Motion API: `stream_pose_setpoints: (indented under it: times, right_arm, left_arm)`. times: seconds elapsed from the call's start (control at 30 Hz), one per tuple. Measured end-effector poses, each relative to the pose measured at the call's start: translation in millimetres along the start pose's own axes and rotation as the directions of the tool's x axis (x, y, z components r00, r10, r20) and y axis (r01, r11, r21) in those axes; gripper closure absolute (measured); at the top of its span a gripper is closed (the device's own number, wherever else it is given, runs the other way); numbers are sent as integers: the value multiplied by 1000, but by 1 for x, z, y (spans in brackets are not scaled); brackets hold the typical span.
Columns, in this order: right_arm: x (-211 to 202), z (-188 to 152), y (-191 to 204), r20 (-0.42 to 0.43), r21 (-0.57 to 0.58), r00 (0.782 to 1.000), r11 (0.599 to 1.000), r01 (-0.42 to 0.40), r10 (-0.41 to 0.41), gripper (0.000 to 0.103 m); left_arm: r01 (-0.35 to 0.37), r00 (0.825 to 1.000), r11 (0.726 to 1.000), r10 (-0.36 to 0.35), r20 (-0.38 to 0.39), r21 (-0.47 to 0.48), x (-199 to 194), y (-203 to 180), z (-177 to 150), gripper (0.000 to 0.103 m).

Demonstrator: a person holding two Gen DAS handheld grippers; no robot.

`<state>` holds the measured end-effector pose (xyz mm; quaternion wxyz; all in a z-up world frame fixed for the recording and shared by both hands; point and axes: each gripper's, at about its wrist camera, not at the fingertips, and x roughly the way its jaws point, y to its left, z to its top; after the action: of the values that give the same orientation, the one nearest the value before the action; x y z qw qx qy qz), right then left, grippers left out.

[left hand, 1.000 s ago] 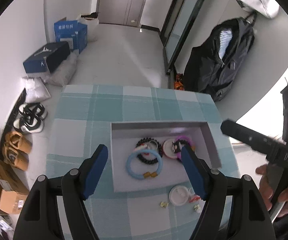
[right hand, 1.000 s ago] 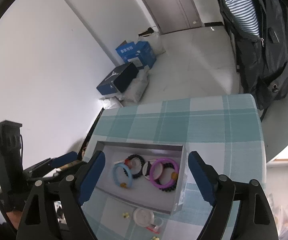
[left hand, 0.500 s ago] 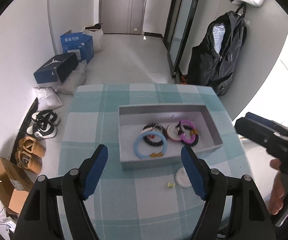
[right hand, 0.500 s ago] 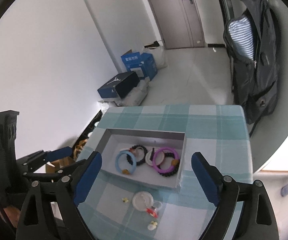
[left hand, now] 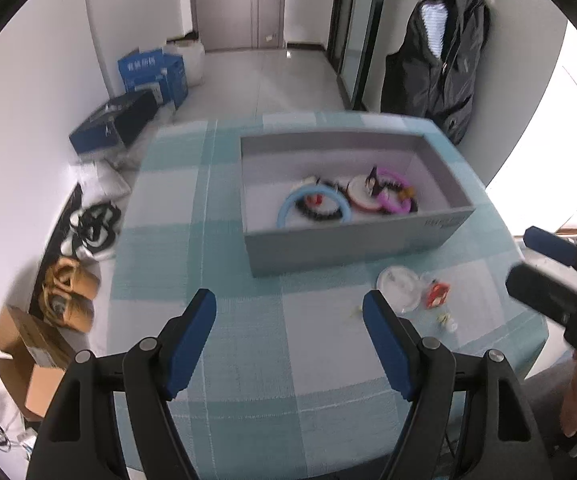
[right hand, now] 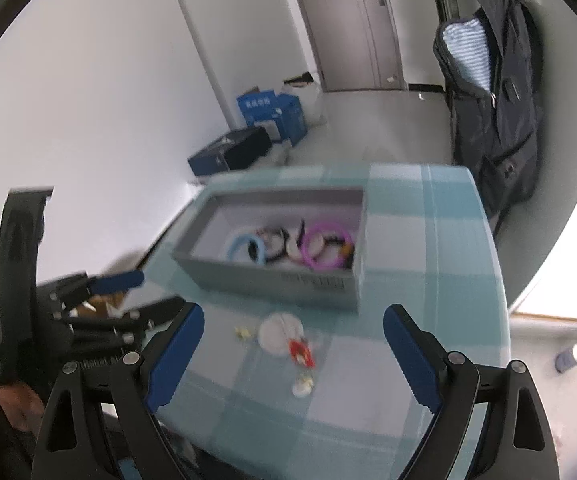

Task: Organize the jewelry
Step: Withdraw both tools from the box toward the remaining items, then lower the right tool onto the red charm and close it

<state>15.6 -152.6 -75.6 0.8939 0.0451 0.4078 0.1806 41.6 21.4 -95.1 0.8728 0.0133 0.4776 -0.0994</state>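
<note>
Pulled back from the grey box [left hand: 352, 240] in the left view: checked teal cloth on the table [left hand: 248, 360], pale tiled floor beyond, left tongs [left hand: 288, 332] spread wide, gripping nothing. Seen from the right: rigid rectangular box holding smooth ring bracelets [right hand: 324, 250], round white lid [right hand: 278, 330] lying just beside, right tongs [right hand: 292, 348] released, empty.

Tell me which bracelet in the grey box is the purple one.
The purple bracelet lies at the box's right end in the right wrist view; the light blue bracelet lies left.
</note>
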Motion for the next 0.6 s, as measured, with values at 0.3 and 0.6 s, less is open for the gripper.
stream_pose_setpoints:
  times: [0.3, 0.6]
  right_arm:
    - [14, -27, -3, -90, -31, 996, 1000, -3, 0, 14]
    - [30, -45, -6, -174, -38, 984, 999, 20, -26, 26]
  left_arm:
    - [-41, 998, 998, 43, -52, 38, 12, 4, -11, 31]
    - [-6, 995, 1000, 6, -95, 3, 15, 6, -10, 31]
